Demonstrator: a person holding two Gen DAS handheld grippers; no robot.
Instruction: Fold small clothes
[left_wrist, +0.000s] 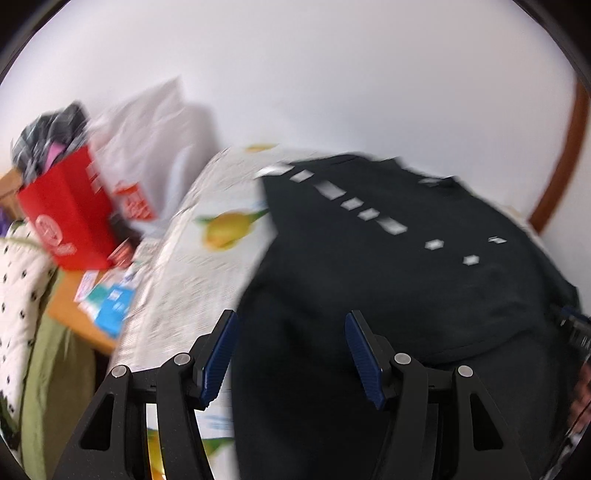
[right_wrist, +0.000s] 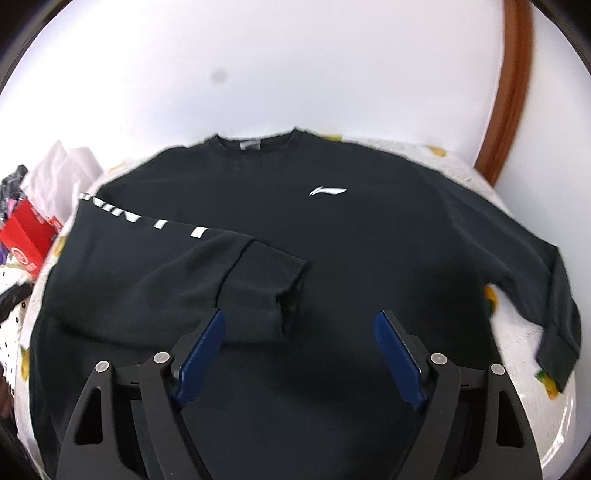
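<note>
Lying flat on a lemon-print cloth (right_wrist: 517, 332) over the surface, the black sweatshirt (right_wrist: 332, 240) has 1 sleeve (right_wrist: 221, 273) folded across its chest. Both the left tool (left_wrist: 291, 354) and right tool (right_wrist: 299, 354) hover with jaws apart, holding nothing. A white wall (right_wrist: 295, 66) stands behind; a red box (left_wrist: 70, 221), blurred, sits alongside.

We see a black sweatshirt (right_wrist: 369, 236) lying flat, collar at twelve o'clock, its nine-o'clock sleeve folded across the chest.
</note>
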